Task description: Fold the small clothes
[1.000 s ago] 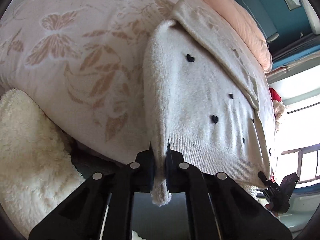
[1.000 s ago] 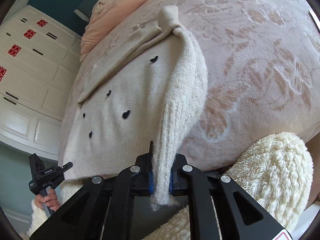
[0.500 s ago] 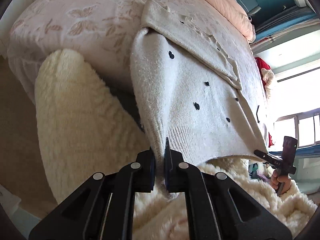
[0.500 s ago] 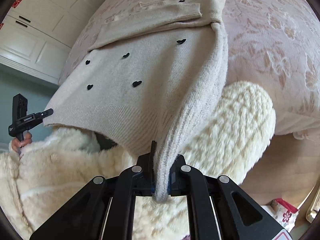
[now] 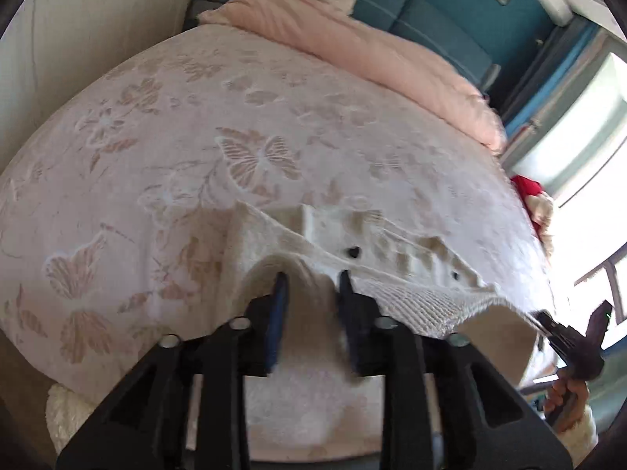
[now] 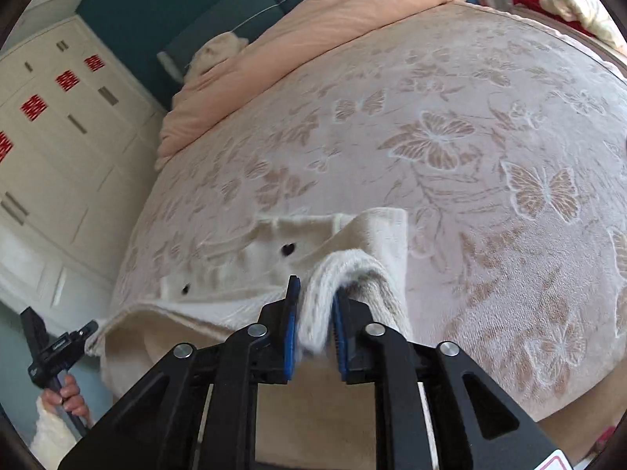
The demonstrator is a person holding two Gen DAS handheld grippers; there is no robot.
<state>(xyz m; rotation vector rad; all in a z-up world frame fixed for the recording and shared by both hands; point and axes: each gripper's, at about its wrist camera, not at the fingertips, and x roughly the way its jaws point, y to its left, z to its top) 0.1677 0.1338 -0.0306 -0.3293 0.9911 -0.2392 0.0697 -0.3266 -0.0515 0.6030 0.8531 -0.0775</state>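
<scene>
Butterfly-patterned bedspread (image 5: 156, 164) carries our cream heart-dotted sweater (image 5: 392, 274) at its near edge. Left gripper (image 5: 309, 286) jaws gape, fabric loose between; right gripper (image 6: 315, 309) jaws part-open around the hem, likely releasing the fold.

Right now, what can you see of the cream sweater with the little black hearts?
The cream sweater looks like a soft fuzzy knit, with small black hearts and a ribbed hem. Its far part lies on the butterfly-patterned bedspread; the near hem is lifted and doubled toward it. The right gripper has a bunched fold of a hem corner between parted jaws. The left gripper brackets the other corner, jaws wider apart, with fabric draped over them.
</scene>
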